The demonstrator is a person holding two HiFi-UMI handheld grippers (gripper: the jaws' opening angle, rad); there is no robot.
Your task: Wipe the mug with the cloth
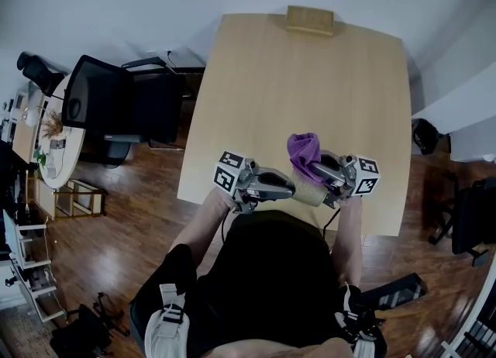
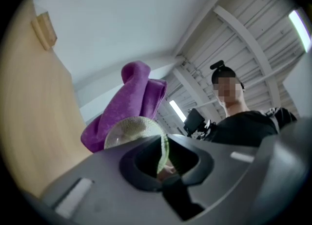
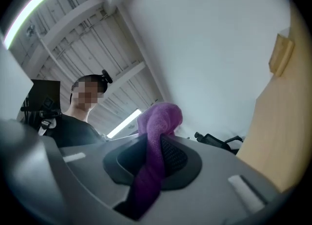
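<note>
In the head view, the left gripper (image 1: 288, 188) comes at the mug (image 1: 310, 193) from the mug's left and the right gripper (image 1: 316, 169) from its right. The purple cloth (image 1: 304, 149) is bunched on the mug's far side, touching it. The near edge of the tabletop (image 1: 310, 77) lies under the mug, which seems to be held clear of the wood. A wooden block (image 1: 309, 19) sits well beyond the mug at the far edge.

In the left gripper view, the mug's (image 2: 127, 132) thin pale-green wall runs into the gap between the fingers (image 2: 97, 175). One finger is inside the rim and one outside, pinching the wall. Its rounded, finely textured body bulges just past the fingertips, with the cloth (image 2: 131, 97) draped against its far side.

In the right gripper view, the fingers (image 3: 178, 153) are pressed onto a thick rope of cloth (image 3: 158, 121) that runs down through the gap. A loose knob of cloth stands proud of the tips. The mug is not visible here.

The mug looks stiff, smooth and fairly light, and it would likely break if dropped. A hold on a thin wall may slip or pivot under sideways rubbing, so the wall just under the rim needs a firm grip and light strokes. The cloth is soft and limp, so it works best gripped in a bunch, as here, with the free knob doing the wiping.
</note>
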